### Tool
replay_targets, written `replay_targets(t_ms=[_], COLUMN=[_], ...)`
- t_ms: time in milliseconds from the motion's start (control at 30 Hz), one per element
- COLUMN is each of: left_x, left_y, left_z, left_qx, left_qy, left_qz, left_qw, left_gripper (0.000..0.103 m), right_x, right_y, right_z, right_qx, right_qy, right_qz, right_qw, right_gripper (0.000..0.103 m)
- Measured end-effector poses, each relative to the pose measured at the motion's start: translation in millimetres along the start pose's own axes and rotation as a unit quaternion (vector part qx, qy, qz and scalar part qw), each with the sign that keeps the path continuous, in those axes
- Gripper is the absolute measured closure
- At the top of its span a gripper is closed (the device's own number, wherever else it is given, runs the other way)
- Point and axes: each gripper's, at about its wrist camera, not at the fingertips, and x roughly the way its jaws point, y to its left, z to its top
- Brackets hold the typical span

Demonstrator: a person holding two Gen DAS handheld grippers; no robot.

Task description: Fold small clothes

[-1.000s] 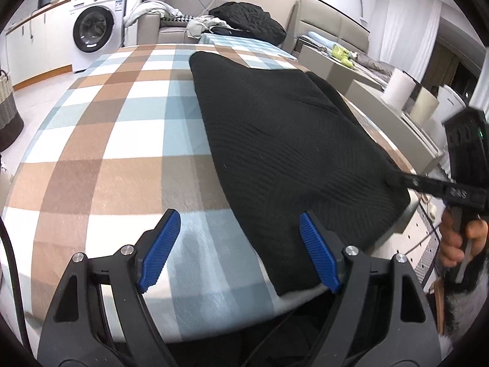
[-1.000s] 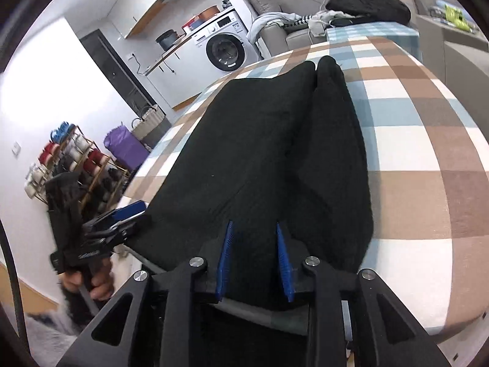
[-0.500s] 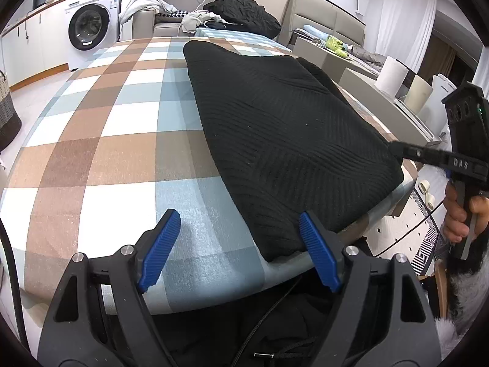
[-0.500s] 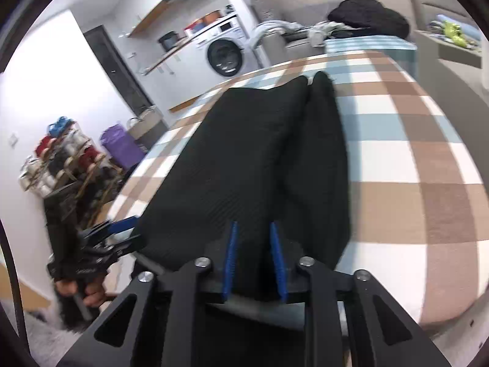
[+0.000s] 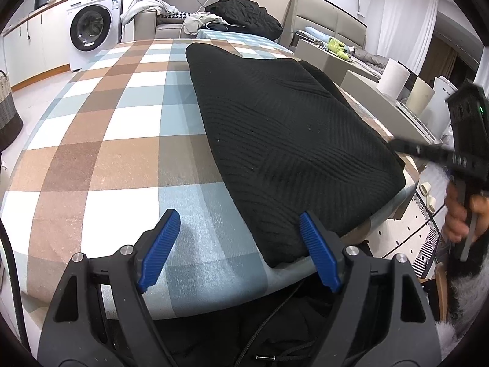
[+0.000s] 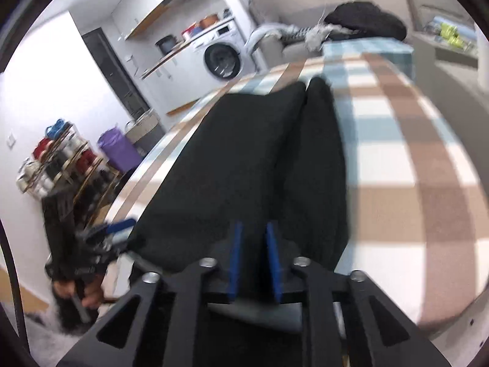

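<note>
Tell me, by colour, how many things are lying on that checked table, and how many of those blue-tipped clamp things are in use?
Black knitted garment: 1, the only thing on the checked table.
Blue-tipped tools: 2, the left tool open and empty, the right tool shut on the garment's near edge.
Total: 3

No text can be read with confidence. Right gripper (image 5: pixel 397 146) carries small white lettering on its side bar in the left wrist view, too blurred to make out. Washing machine (image 5: pixel 94 21) has a control panel and a small sticker near the top, plus a label on the door, all too small to read. Right wrist view is motion-blurred; nothing legible there, including markings on the left gripper (image 6: pixel 119 229).
</note>
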Motion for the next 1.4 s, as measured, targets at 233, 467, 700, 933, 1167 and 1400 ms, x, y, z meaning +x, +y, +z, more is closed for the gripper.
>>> replay_targets(t_ms=[233, 467, 700, 933, 1167, 1400], left_x=[7.4, 25.6, 25.3, 35.2, 35.8, 34.8], left_y=[-2.8, 0.6, 9.8, 14.8, 6.1, 1.8], left_z=[11.3, 36.9, 41.9, 42.4, 41.9, 40.1], left_qx=[0.008, -0.003, -0.016, -0.047, -0.032, -0.019], left_qy=[0.0, 0.007, -0.001, 0.007, 0.003, 0.003], left_qz=[0.009, -0.002, 0.001, -0.011, -0.017, -0.019], left_qw=[0.9999, 1.0, 0.9999, 0.9988, 0.9993, 0.9996], left_gripper=[0.024, 0.024, 0.024, 0.024, 0.033, 0.067], right_x=[62.3, 117.0, 91.3, 28.0, 26.7, 35.3], right_y=[-29.6, -36.3, -41.2, -47.8, -14.0, -17.0], right_z=[73.9, 120.4, 118.6, 41.4, 14.6, 4.1], right_qx=[0.061, 0.055, 0.037, 0.081, 0.015, 0.013], right_qy=[0.017, 0.045, 0.019, 0.024, 0.023, 0.03], right_qz=[-0.04, -0.02, -0.054, -0.002, -0.037, -0.067], right_qw=[0.997, 0.997, 0.998, 0.996, 0.999, 0.997], right_gripper=[0.076, 0.094, 0.06, 0.039, 0.02, 0.023])
